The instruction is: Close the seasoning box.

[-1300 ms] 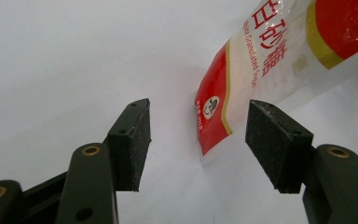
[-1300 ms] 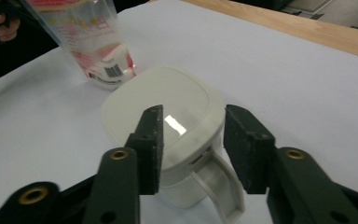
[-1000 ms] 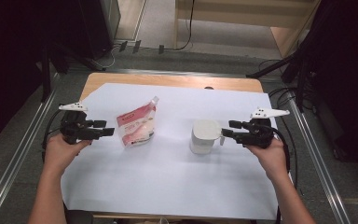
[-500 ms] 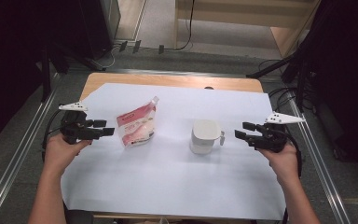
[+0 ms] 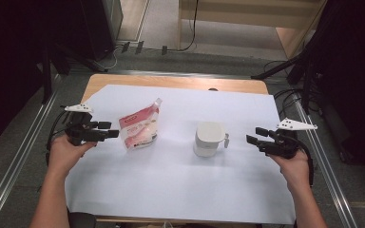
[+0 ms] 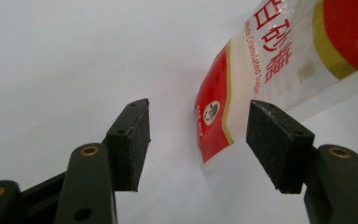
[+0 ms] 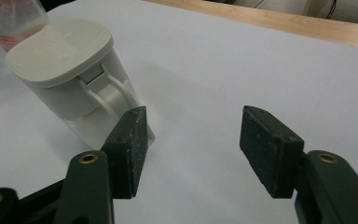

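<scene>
Left gripper (image 5: 107, 132): I see the jaws parted, pads bare, nothing held. In the left gripper view (image 6: 196, 140) the gap frames white paper and the lower corner of the pouch (image 6: 279, 70). That corner sits between the two pads but farther off, touching neither. From above, the jaw tips stop just beside the pouch's (image 5: 139, 130) left edge.

Pouch: red and white, with clear film at the edges. It lies flat on the paper, slightly tilted, top corner pointing away from me. Print reads "White Granulated Sugar". It looks filled. I can't tell if it's sealed.

Right gripper (image 5: 257, 137): jaws parted and empty, and they have just been opening a little more. In its own view (image 7: 191, 149) only paper lies between the pads. The jar (image 7: 70, 74) stands up and left of the left pad, apart from it. In the high view the jaw tips sit near the jar's (image 5: 208, 138) handle side, with a clear gap.

Jar: pale, translucent body, rounded-square lid shut, hinge and looped handle facing the right gripper. It stands upright. A whitish fill shows low inside through the wall; I can't tell what it is.

Pouch and jar are well apart, pouch left of centre, jar right of centre. Both rest on the paper (image 5: 171, 190), which covers most of the table (image 5: 123, 81). Both hands hold their grippers low, at either side edge of the sheet.
</scene>
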